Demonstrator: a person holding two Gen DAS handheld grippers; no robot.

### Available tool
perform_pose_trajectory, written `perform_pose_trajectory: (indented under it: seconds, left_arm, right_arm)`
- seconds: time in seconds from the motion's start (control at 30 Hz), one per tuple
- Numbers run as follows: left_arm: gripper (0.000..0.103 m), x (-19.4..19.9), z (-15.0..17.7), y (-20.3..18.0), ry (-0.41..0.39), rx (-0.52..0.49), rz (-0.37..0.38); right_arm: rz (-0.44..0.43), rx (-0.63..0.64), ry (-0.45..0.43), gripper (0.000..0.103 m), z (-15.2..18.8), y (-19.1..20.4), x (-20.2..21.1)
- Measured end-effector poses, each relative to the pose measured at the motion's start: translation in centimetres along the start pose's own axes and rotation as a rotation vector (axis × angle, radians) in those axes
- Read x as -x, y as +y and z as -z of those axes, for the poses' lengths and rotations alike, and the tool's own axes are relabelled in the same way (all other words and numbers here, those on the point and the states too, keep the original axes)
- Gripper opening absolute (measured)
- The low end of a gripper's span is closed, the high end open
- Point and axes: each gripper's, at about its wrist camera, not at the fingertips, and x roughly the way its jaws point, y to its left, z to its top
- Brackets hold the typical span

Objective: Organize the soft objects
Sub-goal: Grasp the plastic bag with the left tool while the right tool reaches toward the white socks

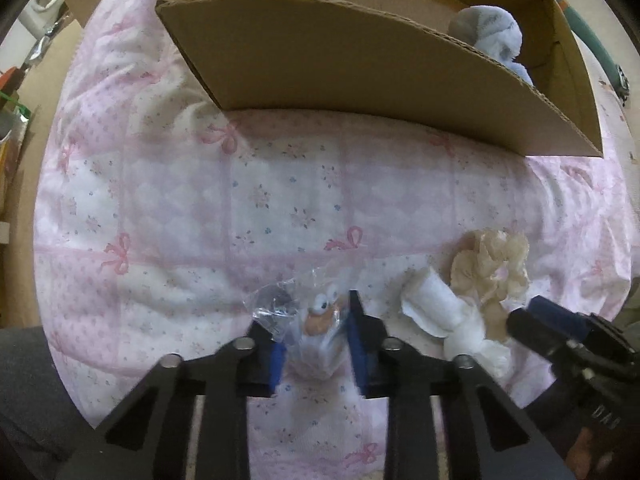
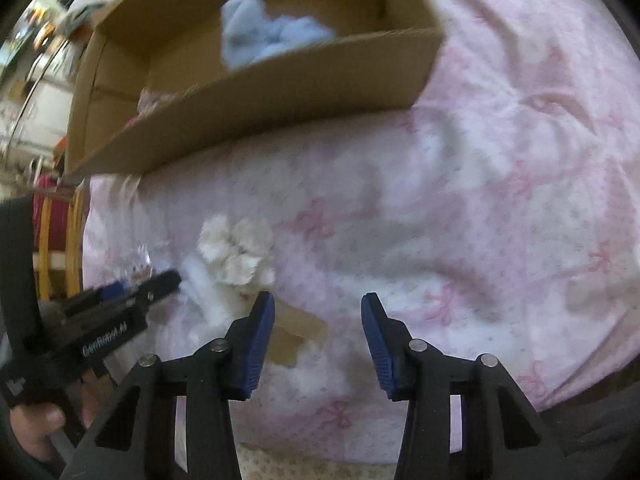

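Surface: a bed covered by a pink quilt (image 1: 280, 200) printed with bows and small flowers, lightly rumpled, filling most of both views.

Cardboard box (image 1: 360, 80): open-topped, lying on the quilt at twelve o'clock in the left wrist view. A pale blue plush toy (image 1: 492, 36) sits inside, toward one o'clock.

Left tool (image 1: 320, 344): at six o'clock in its own view, pointing down at the quilt. Its blue pads stand narrow, pressed on both sides of a small toy in a clear plastic bag (image 1: 316, 320); the toy shows a white eye and an orange body.

Cream ruffled fabric piece (image 1: 492, 268): on the quilt at four o'clock in the left wrist view, touching a white rolled cloth (image 1: 448, 320) just beside it.

Right tool (image 2: 318, 320): at six o'clock in its own view, pads partly apart, with only quilt and a flat scrap of brown cardboard (image 2: 296, 336) showing between them; nothing gripped. Its tip lies near the ruffled piece.

Hand (image 2: 36, 420): at eight o'clock in the right wrist view, holding the left tool's handle.

Room: blurred household clutter beyond the bed at ten o'clock; details cannot be told.
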Motion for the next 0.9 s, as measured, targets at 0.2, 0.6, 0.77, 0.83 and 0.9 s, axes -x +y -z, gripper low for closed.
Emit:
perform_pose_trajectory:
  seconds: [0.2, 0.6, 0.77, 0.83, 0.9]
  left_arm:
    - [0.013, 0.6, -0.2, 0.8, -0.007, 0.007, 0.016]
    - [0.013, 3.0, -0.3, 1.9, -0.085, 0.049, 0.002]
    - [0.013, 3.5, -0.1, 1.7, -0.096, 0.044, 0.007]
    - [0.013, 4.0, 0.0, 2.2, -0.107, 0.038, 0.005]
    - [0.013, 4.5, -0.2, 2.3, -0.122, 0.032, 0.002]
  right_arm:
    - [-0.026, 0.031, 0.032, 0.049, 0.4, 0.9, -0.7]
    - [-0.04, 0.122, 0.08, 0.037, 0.5, 2.8, -2.5]
    - [-0.07, 0.166, 0.064, 0.01, 0.6, 3.9, -2.5]
    - [-0.084, 0.175, 0.041, 0.01, 0.6, 3.9, -1.8]
    - [-0.114, 0.165, 0.003, 0.01, 0.5, 3.9, -1.0]
